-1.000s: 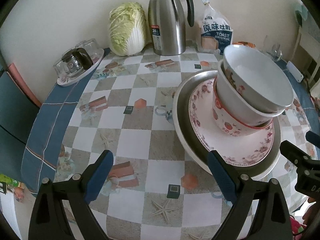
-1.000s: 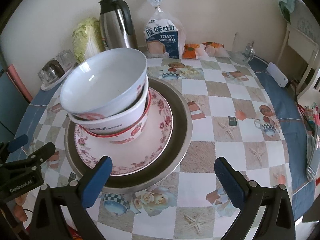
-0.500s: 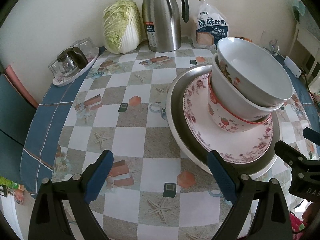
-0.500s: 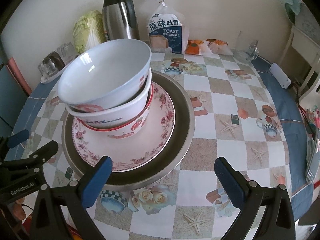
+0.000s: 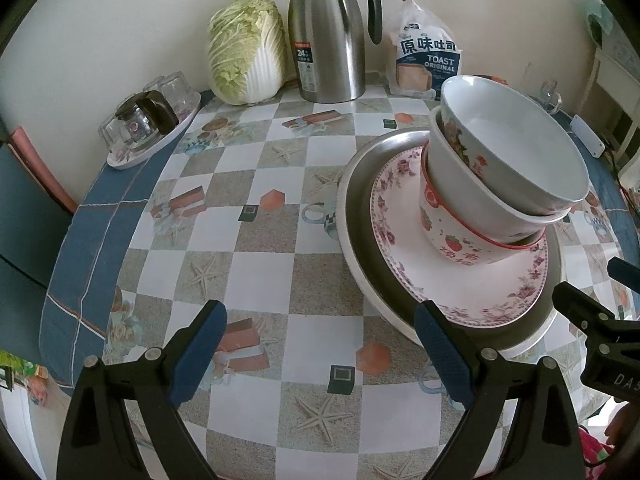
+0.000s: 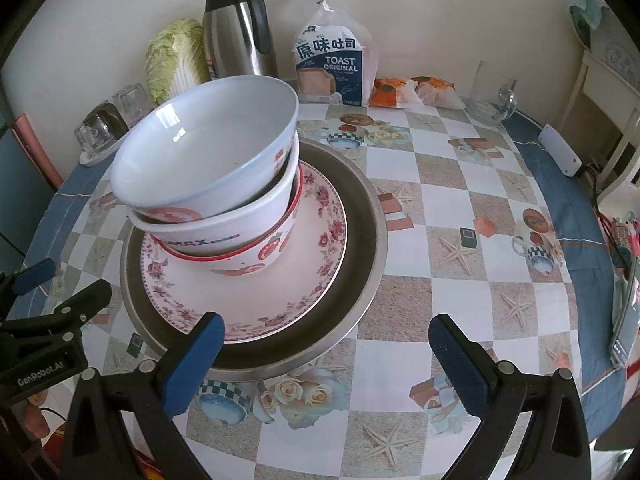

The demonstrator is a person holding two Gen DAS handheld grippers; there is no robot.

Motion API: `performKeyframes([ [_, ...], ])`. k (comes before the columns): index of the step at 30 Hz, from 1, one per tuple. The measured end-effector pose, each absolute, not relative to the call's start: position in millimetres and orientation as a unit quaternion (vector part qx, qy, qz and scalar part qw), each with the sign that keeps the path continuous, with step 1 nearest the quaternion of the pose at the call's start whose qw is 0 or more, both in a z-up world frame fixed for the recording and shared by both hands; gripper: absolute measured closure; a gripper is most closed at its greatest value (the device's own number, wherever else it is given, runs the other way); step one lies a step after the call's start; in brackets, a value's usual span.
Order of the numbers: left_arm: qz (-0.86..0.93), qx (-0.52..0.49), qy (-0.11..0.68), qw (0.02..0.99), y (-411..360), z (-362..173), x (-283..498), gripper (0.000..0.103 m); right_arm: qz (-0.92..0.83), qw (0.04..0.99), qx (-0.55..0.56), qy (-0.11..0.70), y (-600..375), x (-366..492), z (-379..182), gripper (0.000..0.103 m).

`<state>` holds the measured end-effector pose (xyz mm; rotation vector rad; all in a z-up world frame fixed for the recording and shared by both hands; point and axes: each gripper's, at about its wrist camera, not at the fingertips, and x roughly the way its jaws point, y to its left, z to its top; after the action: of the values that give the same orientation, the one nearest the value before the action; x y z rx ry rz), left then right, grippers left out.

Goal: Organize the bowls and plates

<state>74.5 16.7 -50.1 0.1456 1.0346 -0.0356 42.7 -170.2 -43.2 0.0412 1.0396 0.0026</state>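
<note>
Left gripper (image 5: 320, 334): blue-padded fingers spread wide, holding nothing, above bare checked tablecloth to the left of the stacked dishes; its right finger sits in front of the near rim of the metal tray.
Right gripper (image 6: 326, 346): released as well, fingers wide apart and empty; its left finger lies in front of the tray's near rim. The left unit seen from this side carries the white lettering "GenRobot.AI".
Metal tray (image 6: 366, 240): round, shallow, steel, resting on the table at the bottom of the stack.
Floral plate (image 6: 248, 304): white with a pink rose border, lying inside the tray.
Strawberry bowl (image 5: 456, 240): red-rimmed, printed with strawberries and red characters too small to read, standing on the plate.
Middle bowl (image 6: 224, 236): white, nested in the strawberry bowl, blue print reading "MAX" with more beside it, illegible.
Top bowl (image 6: 208, 148): white with red motifs outside, nested on top, tilted.
Tablecloth (image 5: 260, 264): check pattern with starfish, cups and roses, blue border.
Thermos jug (image 5: 326, 36): steel, black handle, label showing "24".
Bread bag (image 6: 330, 66): "TOAST ORIGINAL" under Chinese characters, by the wall.
Napa cabbage (image 5: 248, 50): just left of the jug.
Glasses on a small tray (image 5: 148, 124): upturned, at the far left edge.
</note>
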Motion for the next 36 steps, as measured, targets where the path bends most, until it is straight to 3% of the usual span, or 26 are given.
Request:
performKeyframes([
  [36,-0.013,0.063,0.5,0.864,19.0,-51.9,76.4,0.008,0.0,0.864,0.015,0.503,-171.7,44.2,-46.1,0.0],
])
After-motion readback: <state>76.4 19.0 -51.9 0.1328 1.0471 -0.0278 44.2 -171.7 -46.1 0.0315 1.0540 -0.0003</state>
